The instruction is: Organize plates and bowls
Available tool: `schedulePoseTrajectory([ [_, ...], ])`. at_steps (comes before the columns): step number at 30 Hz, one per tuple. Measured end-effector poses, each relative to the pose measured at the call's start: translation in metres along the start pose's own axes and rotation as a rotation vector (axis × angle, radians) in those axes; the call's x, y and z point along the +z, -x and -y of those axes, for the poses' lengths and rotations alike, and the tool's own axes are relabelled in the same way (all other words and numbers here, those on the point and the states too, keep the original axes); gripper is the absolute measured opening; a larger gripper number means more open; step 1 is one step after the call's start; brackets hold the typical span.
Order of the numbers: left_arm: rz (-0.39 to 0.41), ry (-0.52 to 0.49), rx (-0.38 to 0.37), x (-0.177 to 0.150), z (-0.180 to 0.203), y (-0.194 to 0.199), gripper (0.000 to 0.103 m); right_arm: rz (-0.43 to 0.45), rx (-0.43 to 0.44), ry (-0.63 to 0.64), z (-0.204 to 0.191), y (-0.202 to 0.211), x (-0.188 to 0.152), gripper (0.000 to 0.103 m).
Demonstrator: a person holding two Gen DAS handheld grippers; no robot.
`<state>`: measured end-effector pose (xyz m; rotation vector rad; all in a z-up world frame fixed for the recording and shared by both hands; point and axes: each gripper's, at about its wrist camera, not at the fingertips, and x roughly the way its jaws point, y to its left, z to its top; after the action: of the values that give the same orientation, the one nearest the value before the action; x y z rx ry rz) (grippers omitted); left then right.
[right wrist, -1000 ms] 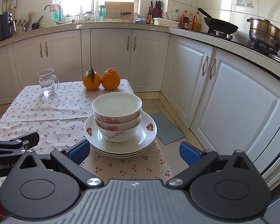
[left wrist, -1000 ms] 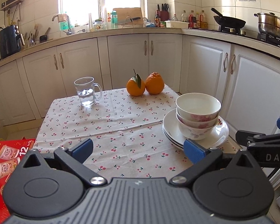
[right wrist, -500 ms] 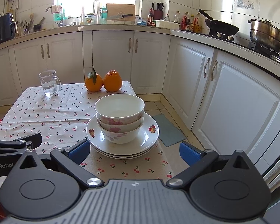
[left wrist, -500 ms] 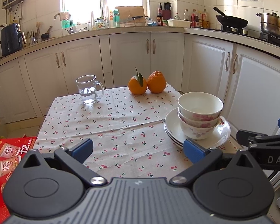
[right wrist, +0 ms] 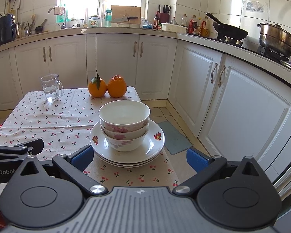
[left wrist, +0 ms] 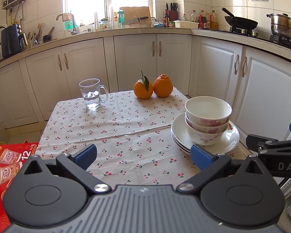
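Jaws spread wide and empty on both the left gripper (left wrist: 143, 154) and the right gripper (right wrist: 138, 156). Over the last second both have eased slightly back and up from the stack, so the sorting looks finished or not yet begun. The nested bowls (right wrist: 124, 125) sit on the plates (right wrist: 154, 144) at twelve o'clock of the right gripper, near the counter's (left wrist: 114, 128) right edge. Beyond stand a glass mug (left wrist: 92, 93) and two oranges (left wrist: 153, 89). How many plates lie stacked is hard to make out.

Right tool (right wrist: 138, 158) gapes wide before stacked bowls (right wrist: 124, 124) nested on plates (right wrist: 153, 151).
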<state>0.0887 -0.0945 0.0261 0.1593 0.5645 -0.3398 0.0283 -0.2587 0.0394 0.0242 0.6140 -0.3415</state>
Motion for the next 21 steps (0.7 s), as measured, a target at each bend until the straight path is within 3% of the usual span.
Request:
schedulePoseTrajectory([
  [21,-0.007,0.0,-0.001,0.0005,0.0006,-0.0007,0.102,0.003,-0.004,0.004,0.0012,-0.0005,-0.0013,0.103],
])
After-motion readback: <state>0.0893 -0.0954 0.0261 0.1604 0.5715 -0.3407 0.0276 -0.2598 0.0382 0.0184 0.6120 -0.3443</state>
